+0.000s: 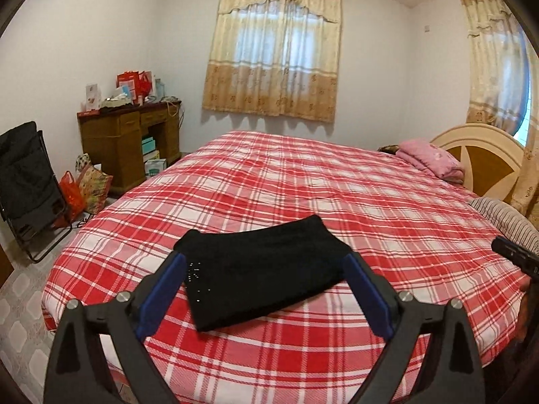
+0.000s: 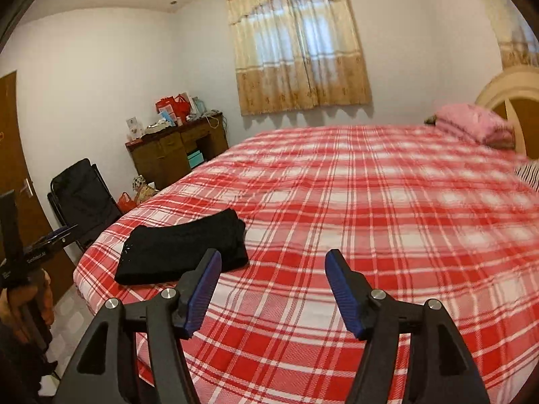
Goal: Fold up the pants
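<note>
From the left wrist view, the left gripper (image 1: 264, 266) hung above the near end of the bed (image 1: 337, 202), its blue pads (image 1: 166, 289) spread wide with nothing between them. Beyond the fingertips lay the black pants (image 1: 256, 269), folded into a compact rectangle on the red plaid cover near the foot edge of the bed, toward its left corner (a scatter of small shiny studs showed on the side nearest the left pad). Neither pad touched the cloth. A folded pink blanket (image 1: 429, 160) sat at the far right corner against the headboard (image 1: 485, 155). At the right edge of this view part of the right gripper (image 1: 515, 256) poked in. Off the bed's left side stood a wooden desk (image 1: 128, 144) heaped with boxes and a black folding chair (image 1: 28, 181).

From the right wrist view, the right gripper (image 2: 273, 262) stood with its jaws apart over bare plaid, holding nothing. The pants (image 2: 183, 249) lay to the left of its left pad (image 2: 202, 293), near the bed's (image 2: 370, 202) left edge; from here the pad overlapped their corner, and I could not tell whether it touched. The left gripper (image 2: 50, 235) showed at the far left border, held by a hand (image 2: 28, 303). The pink blanket (image 2: 471, 123) was blurred at the far right corner.
</note>
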`<action>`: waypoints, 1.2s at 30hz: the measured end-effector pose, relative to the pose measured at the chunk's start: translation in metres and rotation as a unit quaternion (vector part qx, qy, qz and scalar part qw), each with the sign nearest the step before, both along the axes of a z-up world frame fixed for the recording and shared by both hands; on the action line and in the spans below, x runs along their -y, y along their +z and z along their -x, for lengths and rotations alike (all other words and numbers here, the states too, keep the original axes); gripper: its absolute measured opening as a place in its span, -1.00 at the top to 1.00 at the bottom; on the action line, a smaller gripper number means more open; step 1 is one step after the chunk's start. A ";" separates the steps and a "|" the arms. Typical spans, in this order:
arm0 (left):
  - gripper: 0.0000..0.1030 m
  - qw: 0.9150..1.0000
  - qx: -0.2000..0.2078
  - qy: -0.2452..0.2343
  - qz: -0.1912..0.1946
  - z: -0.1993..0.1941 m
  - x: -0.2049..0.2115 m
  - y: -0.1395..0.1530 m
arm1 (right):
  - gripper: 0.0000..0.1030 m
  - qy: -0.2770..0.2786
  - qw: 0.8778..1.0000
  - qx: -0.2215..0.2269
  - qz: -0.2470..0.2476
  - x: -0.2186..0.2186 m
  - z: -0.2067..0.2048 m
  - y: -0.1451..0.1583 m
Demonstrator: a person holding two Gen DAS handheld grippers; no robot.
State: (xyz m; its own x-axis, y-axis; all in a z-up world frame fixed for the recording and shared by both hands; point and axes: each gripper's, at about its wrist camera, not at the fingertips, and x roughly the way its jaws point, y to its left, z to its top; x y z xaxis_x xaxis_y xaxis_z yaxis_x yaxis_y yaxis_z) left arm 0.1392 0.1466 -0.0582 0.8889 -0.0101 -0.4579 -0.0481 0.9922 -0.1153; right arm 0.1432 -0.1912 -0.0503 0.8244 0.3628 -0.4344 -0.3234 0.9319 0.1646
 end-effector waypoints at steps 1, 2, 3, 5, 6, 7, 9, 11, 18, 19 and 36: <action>-0.88 1.000 0.002 -0.002 -0.002 0.001 0.001 0.001 | -0.28 0.003 1.000 -0.002 -0.005 0.000 0.001 0.000; -0.89 1.000 0.003 -0.002 -0.003 0.002 0.002 0.001 | -0.28 0.006 1.000 -0.005 -0.007 0.000 0.002 0.000; -0.90 1.000 0.005 -0.002 -0.005 0.005 0.004 0.001 | -0.29 0.008 1.000 -0.007 -0.008 0.000 0.002 -0.001; -0.91 1.000 0.007 -0.003 -0.004 0.006 0.004 0.001 | -0.29 0.008 1.000 -0.004 -0.002 -0.001 0.004 -0.001; -0.92 1.000 0.009 -0.004 -0.005 0.005 0.005 0.001 | -0.29 0.008 1.000 -0.004 0.001 -0.002 0.005 -0.001; -0.92 1.000 0.009 -0.005 -0.007 0.007 0.007 0.001 | -0.29 0.010 1.000 -0.004 0.001 -0.004 0.005 -0.001; -0.92 1.000 0.008 -0.007 -0.008 0.008 0.009 0.000 | -0.29 0.012 1.000 -0.004 0.000 -0.004 0.006 0.000; -0.92 1.000 0.008 -0.009 -0.007 0.008 0.010 0.000 | -0.30 0.014 1.000 0.000 0.003 -0.005 0.008 0.001; -1.00 1.000 0.007 -0.007 -0.012 0.010 0.015 0.000 | -0.33 0.013 1.000 0.002 -0.003 -0.004 0.012 0.003; -1.00 1.000 0.007 -0.007 -0.013 0.010 0.016 0.000 | -0.34 0.014 1.000 0.002 -0.004 -0.004 0.012 0.004; -1.00 1.000 -0.002 0.000 -0.026 0.009 0.019 0.000 | -0.47 0.013 1.000 0.018 -0.013 -0.002 0.016 0.007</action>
